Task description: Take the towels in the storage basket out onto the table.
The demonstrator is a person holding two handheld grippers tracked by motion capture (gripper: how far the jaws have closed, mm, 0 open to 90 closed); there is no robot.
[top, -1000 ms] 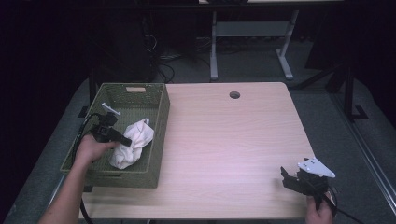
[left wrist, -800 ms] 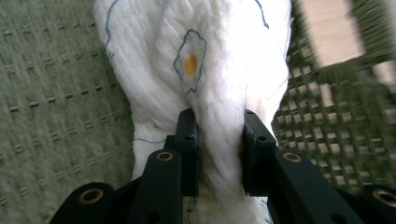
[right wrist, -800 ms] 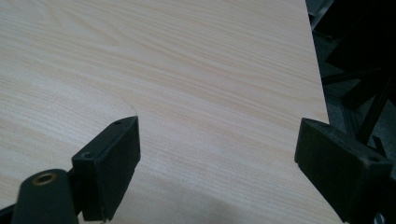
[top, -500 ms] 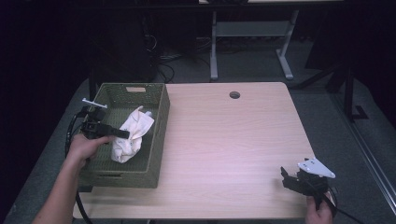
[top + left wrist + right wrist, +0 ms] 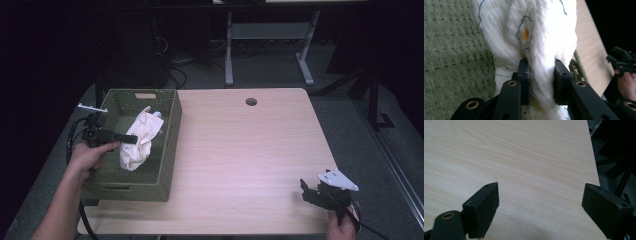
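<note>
A white cloth [image 5: 137,139] was seen bunched inside a green woven basket [image 5: 170,145], hanging upright over the basket's floor rather than lying flat on it. In the left gripper view the cloth [image 5: 531,37] was shown to be quilted, with thin blue outlines stitched or printed on it and one small orange dot inside a blue ring; no writing, brand or label could be read on it.

The cloth was pinched by the left hand-held gripper [image 5: 131,139], whose two black pads [image 5: 524,75] were pressed into a fold of the fabric from either side, as seen in the left gripper view [image 5: 540,77]. That hand-held gripper was held level over the basket by the person's left hand [image 5: 92,155], a black cable trailing from it at the basket's left side.

The basket was placed at the left edge of a pale wood-grain desk [image 5: 250,155], its long side running away from the person. A round cable hole [image 5: 251,101] was set near the desk's far edge.

The right hand-held gripper [image 5: 306,190] was kept at the near right corner of the desk, well apart from the basket, its jaws spread wide over bare wood [image 5: 540,202] with nothing between them.
</note>
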